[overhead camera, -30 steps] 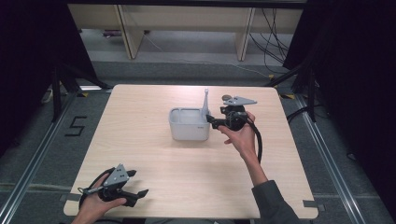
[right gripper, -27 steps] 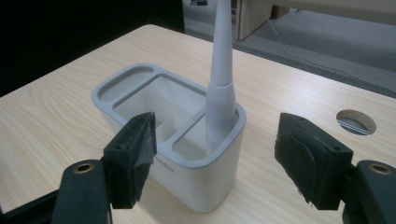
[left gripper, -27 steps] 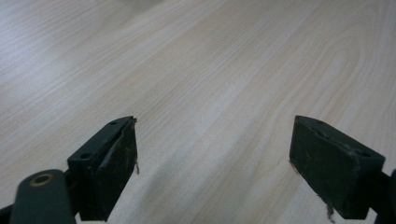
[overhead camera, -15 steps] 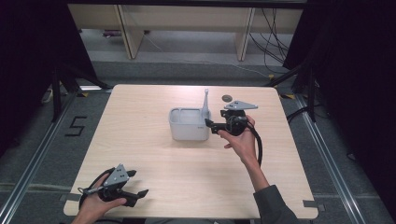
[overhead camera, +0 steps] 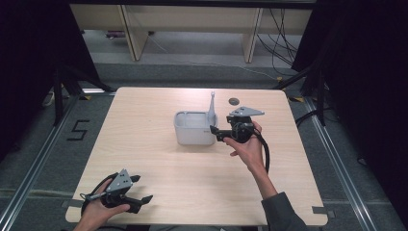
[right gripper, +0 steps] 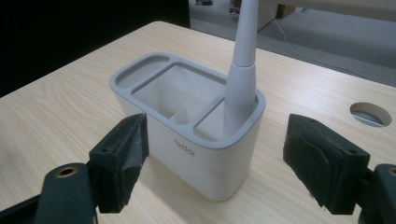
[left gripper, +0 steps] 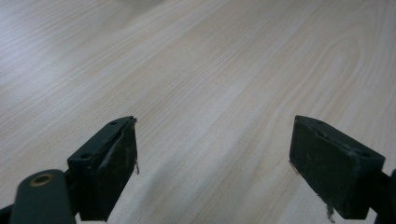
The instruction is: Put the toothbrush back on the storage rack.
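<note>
Now, your right gripper (overhead camera: pixel 215 131): jaws just widened, nothing between them, frame centre.
Holder (overhead camera: pixel 195 128): touching left of those jaws, mid-table.
Brush handle (right gripper: pixel 243 70): upright in holder's near slot.
Your left gripper (overhead camera: pixel 142 188): spread, empty, lower left.

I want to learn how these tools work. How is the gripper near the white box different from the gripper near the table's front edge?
The right gripper points at the white plastic holder with a grey rim, which stands ahead of its jaws; the left gripper faces only bare pale wooden table. The right sits mid-table, its jaws having just been opening with nothing clamped; the left lies near the front edge. Both are black and open.
</note>
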The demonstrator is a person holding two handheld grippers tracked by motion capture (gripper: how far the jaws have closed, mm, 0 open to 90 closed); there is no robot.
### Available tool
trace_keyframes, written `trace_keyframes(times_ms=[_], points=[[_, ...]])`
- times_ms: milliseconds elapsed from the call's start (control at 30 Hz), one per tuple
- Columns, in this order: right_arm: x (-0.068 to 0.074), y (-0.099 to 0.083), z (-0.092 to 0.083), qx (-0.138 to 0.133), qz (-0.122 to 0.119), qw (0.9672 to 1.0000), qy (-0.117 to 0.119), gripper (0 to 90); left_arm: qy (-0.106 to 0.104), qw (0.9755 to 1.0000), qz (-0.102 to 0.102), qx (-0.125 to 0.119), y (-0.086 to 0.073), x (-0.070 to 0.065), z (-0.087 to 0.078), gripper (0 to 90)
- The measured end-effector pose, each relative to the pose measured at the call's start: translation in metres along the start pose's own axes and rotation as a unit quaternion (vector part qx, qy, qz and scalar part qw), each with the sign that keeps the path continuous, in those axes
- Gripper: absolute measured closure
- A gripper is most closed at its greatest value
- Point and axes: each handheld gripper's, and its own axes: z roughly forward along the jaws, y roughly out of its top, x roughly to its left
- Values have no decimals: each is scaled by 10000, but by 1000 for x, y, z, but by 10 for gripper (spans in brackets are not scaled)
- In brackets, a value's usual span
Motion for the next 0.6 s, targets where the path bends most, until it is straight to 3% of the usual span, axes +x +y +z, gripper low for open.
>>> trace_keyframes(times_ms=[100,133,167,233,333,400,433,600], points=[[1,-2,-1,34,-20,10000,11,230,-25,10000,9,12,0,0,0,149],[0,-2,-1,-6,-193,9998,28,230,-16,10000,5,10,0,0,0,149],[0,-2,-2,65,-170,9998,-71,229,-17,10000,5,11,0,0,0,149],[3,-4,-2,58,2,10000,6,230,-22,10000,17,16,0,0,0,149],[2,-5,-2,67,-147,9999,-6,229,-8,10000,37,35,0,0,0,149],[4,-6,-3,110,-57,9999,-52,228,-23,10000,16,14,0,0,0,149],[3,-7,-3,105,-174,9998,-50,227,-22,10000,14,15,0,0,0,149],[7,-10,-3,110,-133,9998,48,225,-13,10000,49,30,0,0,-1,149]])
